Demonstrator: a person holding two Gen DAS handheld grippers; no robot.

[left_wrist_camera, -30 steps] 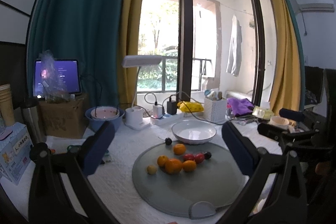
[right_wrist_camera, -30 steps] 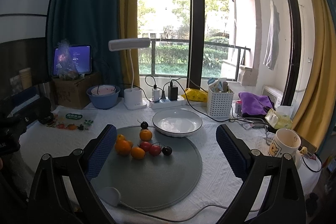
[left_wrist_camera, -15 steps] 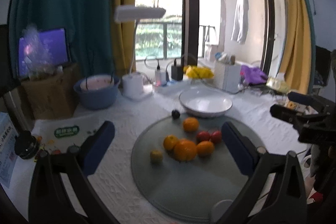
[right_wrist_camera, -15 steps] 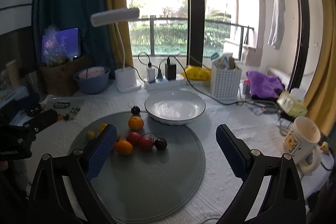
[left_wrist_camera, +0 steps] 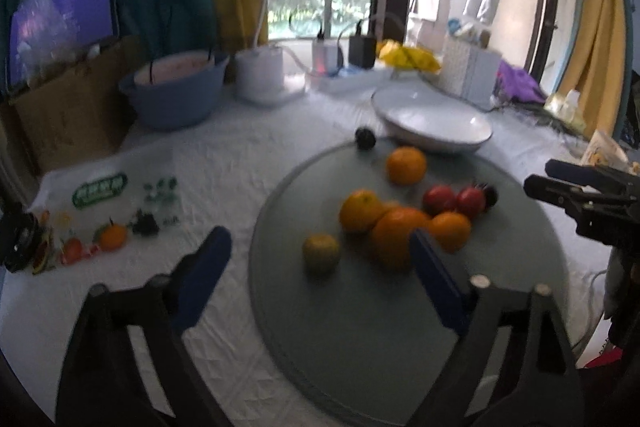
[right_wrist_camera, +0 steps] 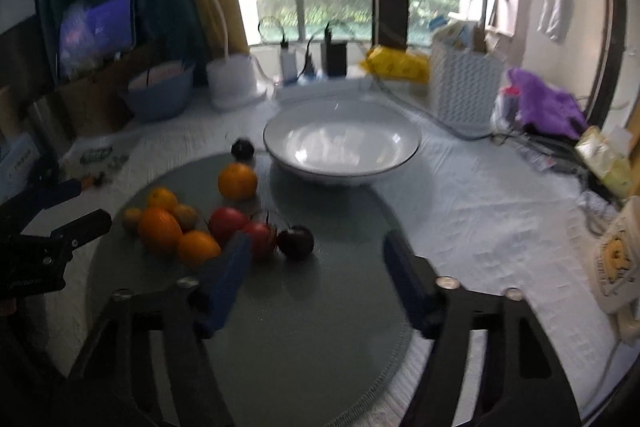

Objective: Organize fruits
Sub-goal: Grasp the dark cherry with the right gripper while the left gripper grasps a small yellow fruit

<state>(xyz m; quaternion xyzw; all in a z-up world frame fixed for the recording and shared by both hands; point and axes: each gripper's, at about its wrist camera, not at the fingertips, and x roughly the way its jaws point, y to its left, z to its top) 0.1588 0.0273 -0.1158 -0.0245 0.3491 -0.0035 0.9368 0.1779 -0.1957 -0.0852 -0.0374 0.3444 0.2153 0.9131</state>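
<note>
White tablecloth fills both views, w/ a round grey mat (right_wrist_camera: 320, 339) nearest you. Your left gripper (left_wrist_camera: 320, 251) hangs over the mat's near-left edge, jaws closing but gripping nothing; the yellow-green fruit (left_wrist_camera: 321, 253) sits between the tips in the pic, not pinched. Your right gripper (right_wrist_camera: 316, 259) is also closing and empty, w/ the dark plum (right_wrist_camera: 296, 242) and a red fruit (right_wrist_camera: 261, 233) just ahead of its fingers.

Fruit pile is mid-mat: big orange (left_wrist_camera: 396, 239), smaller oranges beside it, two red ones (left_wrist_camera: 454, 200), and one orange (right_wrist_camera: 237, 181) apart toward the far rim. A second dark fruit (right_wrist_camera: 243, 149) sits at the mat's far edge, beside the bowl (right_wrist_camera: 342, 147). Bowl is just past the mat, white and empty. Behind it: blue basin (left_wrist_camera: 176, 95), lamp base (right_wrist_camera: 236, 83), white basket (right_wrist_camera: 466, 83), window.

Progress, as I read it: nothing sorted yet. Every fruit is on the mat or cloth, none in the bowl. All of the job is left, assuming the bowl is the target.

Vs. a sec ago: both grippers have come down and fwd, tilted toward the mat, so fruit looms larger and the window has slid up. Jaws were wide then, narrower now. Fruit and bowl haven't moved.
</note>
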